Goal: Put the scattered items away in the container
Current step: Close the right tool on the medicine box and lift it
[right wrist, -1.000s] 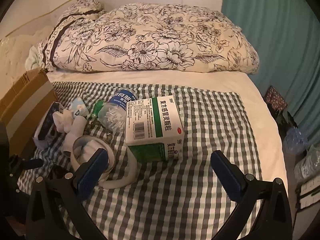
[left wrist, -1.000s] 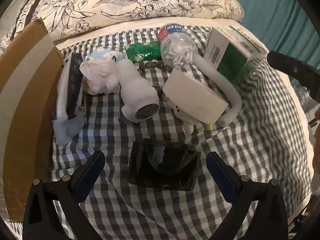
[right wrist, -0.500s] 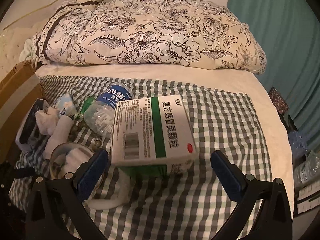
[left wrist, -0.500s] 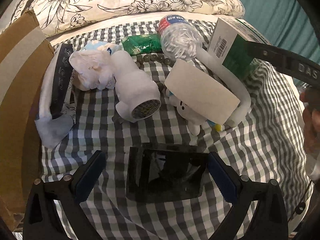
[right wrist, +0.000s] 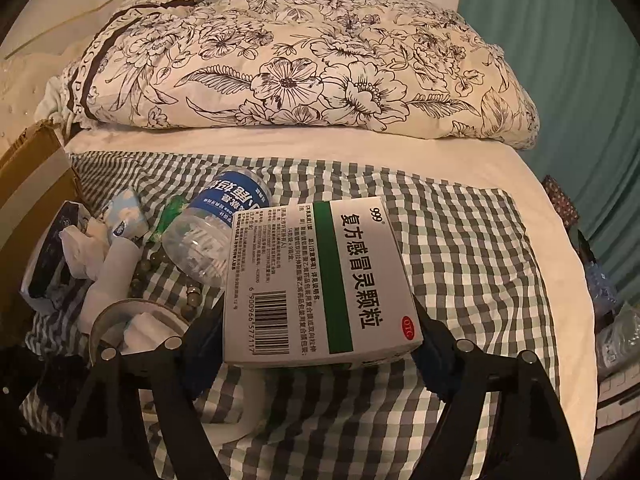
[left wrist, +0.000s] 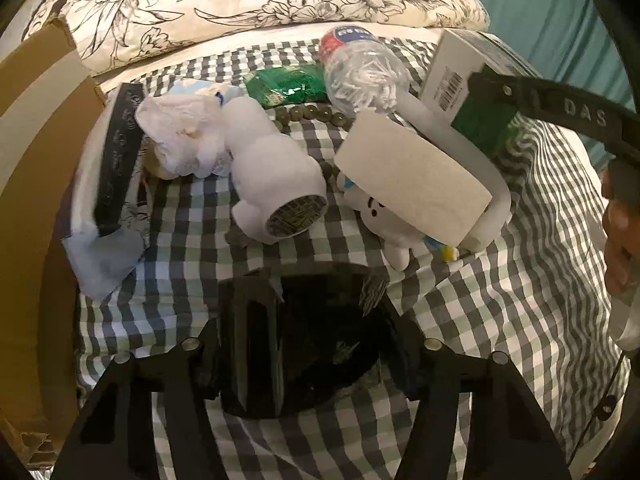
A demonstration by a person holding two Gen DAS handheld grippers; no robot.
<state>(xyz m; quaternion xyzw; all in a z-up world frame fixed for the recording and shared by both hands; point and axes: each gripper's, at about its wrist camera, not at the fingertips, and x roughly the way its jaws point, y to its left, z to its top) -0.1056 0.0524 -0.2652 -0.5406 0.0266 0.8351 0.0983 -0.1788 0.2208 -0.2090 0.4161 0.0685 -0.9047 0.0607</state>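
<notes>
A: Nearest, left gripper [left wrist: 304, 354] closing on a glossy black box [left wrist: 298, 338], fingers at both its sides, pads seemingly touching; right gripper [right wrist: 320, 344] closing on a white-and-green medicine carton [right wrist: 316, 280], rigid card.

B: Progress?

A: Barely begun. Nothing visibly stowed; cardboard container [left wrist: 32, 168] at the left edge, inside hidden. Still scattered on the checked bedspread [left wrist: 500, 300]: soft white plush toy [left wrist: 276, 176], crumpled tissue [left wrist: 176, 136], clear ribbed bottle [left wrist: 360, 76], green packet [left wrist: 286, 86], round beads [left wrist: 312, 114]. Farthest, floral quilt [right wrist: 304, 64]
</notes>
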